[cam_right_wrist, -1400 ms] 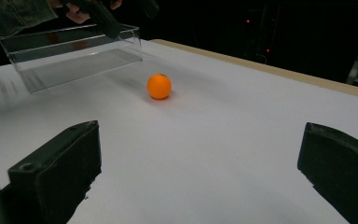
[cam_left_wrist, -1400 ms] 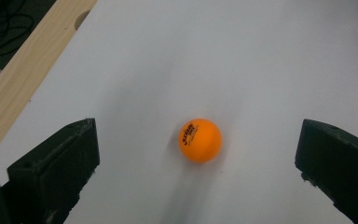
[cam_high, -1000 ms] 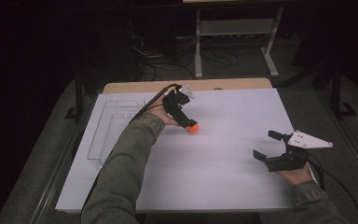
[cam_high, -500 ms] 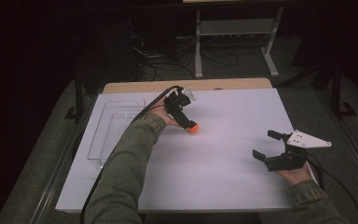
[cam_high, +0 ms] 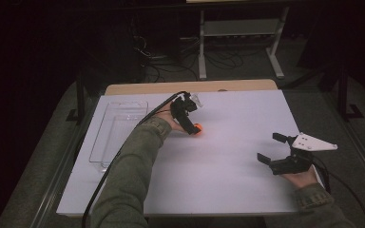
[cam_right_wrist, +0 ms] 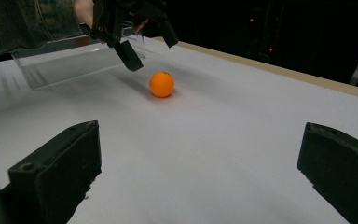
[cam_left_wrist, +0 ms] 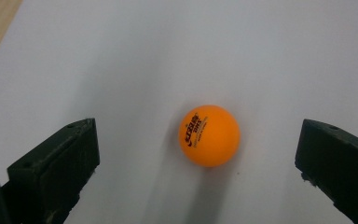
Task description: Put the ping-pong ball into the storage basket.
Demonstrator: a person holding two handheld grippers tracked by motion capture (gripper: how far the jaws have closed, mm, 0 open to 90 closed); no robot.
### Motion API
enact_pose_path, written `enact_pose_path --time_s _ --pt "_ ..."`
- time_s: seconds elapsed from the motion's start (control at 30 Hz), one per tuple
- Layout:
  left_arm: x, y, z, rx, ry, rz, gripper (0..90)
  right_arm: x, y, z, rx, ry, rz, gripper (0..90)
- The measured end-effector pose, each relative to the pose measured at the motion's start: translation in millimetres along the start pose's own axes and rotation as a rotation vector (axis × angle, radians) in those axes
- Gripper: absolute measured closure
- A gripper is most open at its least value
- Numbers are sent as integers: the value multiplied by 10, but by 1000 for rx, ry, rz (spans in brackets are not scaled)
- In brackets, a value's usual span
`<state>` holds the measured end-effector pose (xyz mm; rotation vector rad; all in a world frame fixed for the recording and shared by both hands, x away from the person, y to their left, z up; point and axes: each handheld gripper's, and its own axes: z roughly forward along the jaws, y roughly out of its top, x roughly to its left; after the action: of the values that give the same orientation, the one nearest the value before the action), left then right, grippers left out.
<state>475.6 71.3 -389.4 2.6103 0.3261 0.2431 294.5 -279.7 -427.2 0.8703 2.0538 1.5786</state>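
My left claw (cam_high: 193, 124) is black throughout, with blocky square-ended jaws, each showing a small round screw hole near its tip. A black cable trails from it down the lower left of the frame. My right claw (cam_high: 273, 148), lower right, is black too and carries a pale grey three-cornered plate dotted with small holes. Both sleeves are olive green with ribbed cuffs.

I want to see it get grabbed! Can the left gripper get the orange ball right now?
Probably yes. The left gripper hangs open right over the ball, which sits alone on the white table between its jaws, with nothing in the way.
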Motion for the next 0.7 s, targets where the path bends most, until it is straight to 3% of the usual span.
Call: enact_pose_path --time_s 0.5,0.7 --pt "-21 14 128 29 -23 18 0 15 0 7 4 5 -7 0" --pt "-23 11 177 65 -26 36 0 13 0 8 4 6 -6 0"
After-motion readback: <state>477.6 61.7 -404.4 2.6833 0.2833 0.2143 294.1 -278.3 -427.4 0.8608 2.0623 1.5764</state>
